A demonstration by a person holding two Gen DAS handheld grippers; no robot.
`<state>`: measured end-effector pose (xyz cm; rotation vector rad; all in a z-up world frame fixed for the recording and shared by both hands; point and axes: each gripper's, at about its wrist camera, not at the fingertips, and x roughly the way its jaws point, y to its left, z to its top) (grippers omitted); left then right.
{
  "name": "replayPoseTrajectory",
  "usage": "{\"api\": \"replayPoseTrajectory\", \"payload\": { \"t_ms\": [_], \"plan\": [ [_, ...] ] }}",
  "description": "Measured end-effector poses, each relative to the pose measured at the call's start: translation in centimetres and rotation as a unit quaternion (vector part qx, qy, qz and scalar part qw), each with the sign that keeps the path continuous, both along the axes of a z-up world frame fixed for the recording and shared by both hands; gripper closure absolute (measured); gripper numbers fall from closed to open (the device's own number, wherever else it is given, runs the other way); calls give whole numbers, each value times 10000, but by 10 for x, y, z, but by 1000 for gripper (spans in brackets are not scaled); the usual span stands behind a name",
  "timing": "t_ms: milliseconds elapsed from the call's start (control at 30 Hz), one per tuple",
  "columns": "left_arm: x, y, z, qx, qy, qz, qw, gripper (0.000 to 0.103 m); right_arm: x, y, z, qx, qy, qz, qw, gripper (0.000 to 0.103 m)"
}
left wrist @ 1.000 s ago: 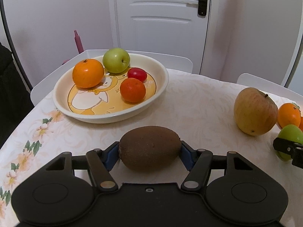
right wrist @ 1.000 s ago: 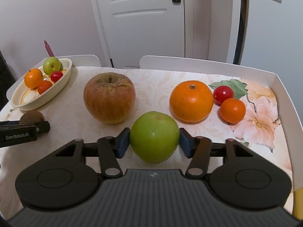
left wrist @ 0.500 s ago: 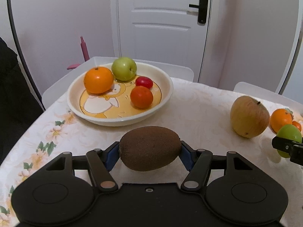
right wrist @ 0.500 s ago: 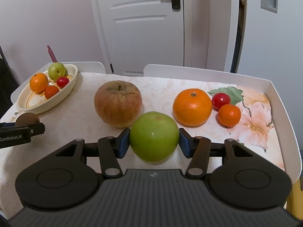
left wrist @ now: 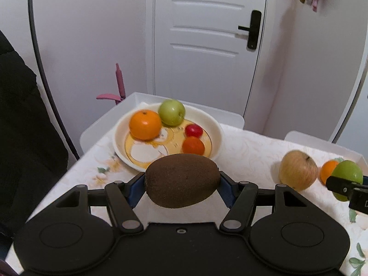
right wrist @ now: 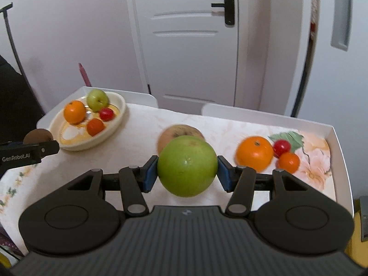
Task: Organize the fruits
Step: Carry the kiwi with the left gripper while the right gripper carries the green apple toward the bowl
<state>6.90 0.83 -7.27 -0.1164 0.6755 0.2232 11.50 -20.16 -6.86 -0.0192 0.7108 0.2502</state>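
Kiwi (left wrist: 181,180) is sitting clamped in the left claw (left wrist: 181,184) above the tabletop (left wrist: 248,151) while the right claw (right wrist: 187,172) is clamping the green apple (right wrist: 187,165), each rounded fruit risking slipping free before reaching the bowl (left wrist: 216,138).

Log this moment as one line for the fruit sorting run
left gripper: shut on kiwi | right gripper: shut on green apple | both off the table | bowl: four fruits

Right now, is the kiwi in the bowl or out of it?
Out. The kiwi is pinched in the left tongs, held above the table in front of the bowl.
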Motion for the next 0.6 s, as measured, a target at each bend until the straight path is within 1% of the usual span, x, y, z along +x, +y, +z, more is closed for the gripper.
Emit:
{"api": "replayPoseTrajectory", "payload": {
  "t_ms": [133,333,500,600],
  "plan": [
    [-1,11,15,6,-89,-6,10000,34,0,18,13,52,-45,97,9999,34],
    [6,33,35,90,-157,-146,9997,34,7,51,31,180,-116,225,9995,34],
    [20,54,41,135,-89,-294,9994,34,19,77,39,291,-127,224,9992,34],
    [30,65,40,180,-31,-406,9990,34,28,93,41,332,-102,188,9992,34]
  ]
}}
